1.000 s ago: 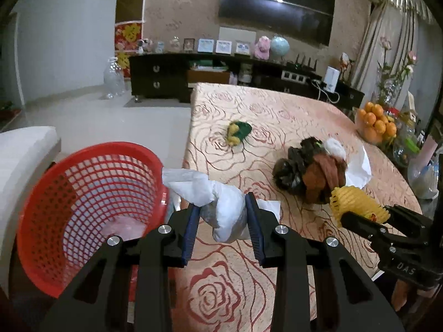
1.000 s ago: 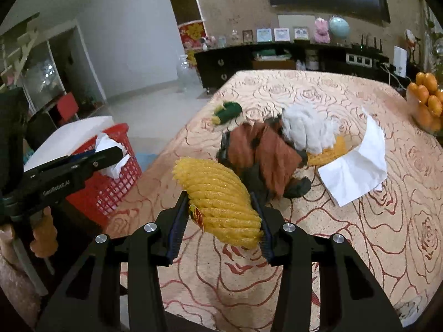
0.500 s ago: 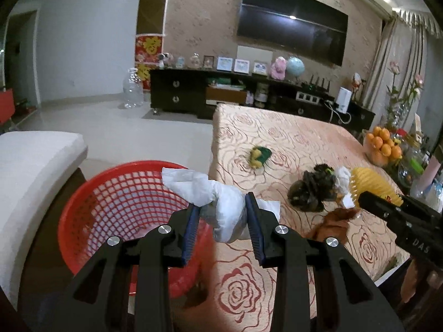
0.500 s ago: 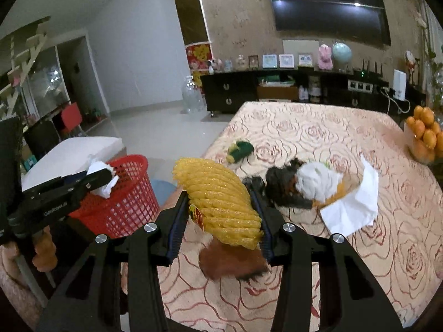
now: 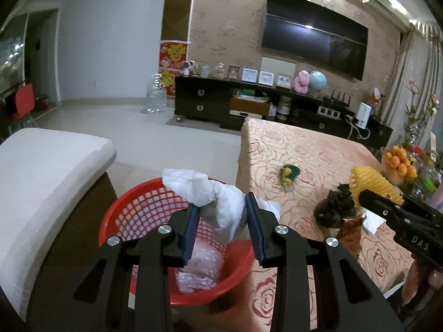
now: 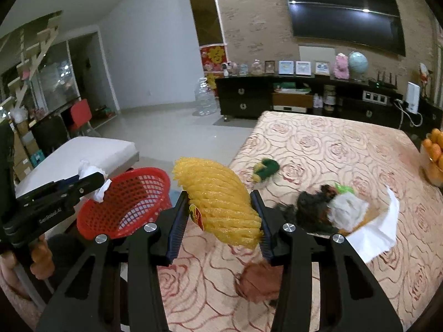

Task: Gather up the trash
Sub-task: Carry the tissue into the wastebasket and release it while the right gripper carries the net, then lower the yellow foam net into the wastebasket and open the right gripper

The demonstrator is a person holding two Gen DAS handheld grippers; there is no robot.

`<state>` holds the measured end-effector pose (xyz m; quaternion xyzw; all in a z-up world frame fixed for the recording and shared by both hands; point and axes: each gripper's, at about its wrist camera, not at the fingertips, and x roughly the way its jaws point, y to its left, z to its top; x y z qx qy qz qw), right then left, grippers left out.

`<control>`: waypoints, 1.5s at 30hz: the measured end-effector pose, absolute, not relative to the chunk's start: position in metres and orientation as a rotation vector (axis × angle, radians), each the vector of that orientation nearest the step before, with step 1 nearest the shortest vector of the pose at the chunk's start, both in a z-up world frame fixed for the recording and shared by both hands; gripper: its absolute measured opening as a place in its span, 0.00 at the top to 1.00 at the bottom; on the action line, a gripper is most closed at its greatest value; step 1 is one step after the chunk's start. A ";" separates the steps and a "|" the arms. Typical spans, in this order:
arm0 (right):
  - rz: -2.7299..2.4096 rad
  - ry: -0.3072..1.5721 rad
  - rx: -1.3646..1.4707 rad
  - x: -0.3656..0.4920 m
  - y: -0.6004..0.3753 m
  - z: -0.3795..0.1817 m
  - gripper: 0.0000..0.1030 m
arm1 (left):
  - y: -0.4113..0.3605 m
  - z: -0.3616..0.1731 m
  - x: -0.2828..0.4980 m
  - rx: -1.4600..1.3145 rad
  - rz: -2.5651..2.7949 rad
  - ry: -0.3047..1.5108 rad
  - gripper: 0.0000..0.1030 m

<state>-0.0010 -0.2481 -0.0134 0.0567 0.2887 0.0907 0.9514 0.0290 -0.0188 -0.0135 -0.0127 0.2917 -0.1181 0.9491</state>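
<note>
Item one: left hand-held gripper [image 5: 221, 221], clenched on a crumpled white tissue [image 5: 218, 202], the wad pinched between the blue pads and held over the open mouth of the red basket [image 5: 121, 221]; presumably carried there so that a release would drop it straight in. Item two: right hand-held gripper [image 6: 218, 221], grasping a yellow foam fruit net [image 6: 218, 199] crosswise, a small red-and-yellow sticker showing at its lower edge; held clear above the bench [image 6: 346, 149], not yet at the basket, which stood lower and to its left beside the bench edge. The net seemed soft and light, so a loose pinch sufficed. Item three: red basket, mesh-walled, standing off the bench between it and a white cushioned seat [image 5: 41, 171]; it already held some pinkish plastic wrapping [image 5: 199, 268], which suggested the collecting was partly done. Item four: trash left on the bench, namely a dark heap of scraps [image 6: 313, 207] with a white crumpled wad [image 6: 346, 210] touching it, a flat white paper napkin [image 6: 382, 227] just beside, a brown scrap [image 6: 260, 279] below the right jaws, and a small green-and-yellow piece [image 6: 265, 167] lying apart further back. Item five: a bowl of oranges [image 5: 400, 164] at the far right edge, judged not to be trash and so left in place.
</note>
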 end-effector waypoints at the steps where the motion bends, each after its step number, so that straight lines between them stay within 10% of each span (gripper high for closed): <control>1: 0.195 0.589 0.112 0.003 -0.244 -0.013 0.58 | -0.016 -0.014 0.030 -0.028 -0.231 0.594 0.69; 35: 0.427 0.746 0.079 0.093 -0.136 -0.044 0.48 | 0.039 -0.058 0.087 -0.061 -0.074 0.720 0.68; 45: 0.427 0.737 0.105 0.091 -0.142 -0.041 0.34 | 0.043 -0.060 0.091 -0.092 -0.082 0.719 0.43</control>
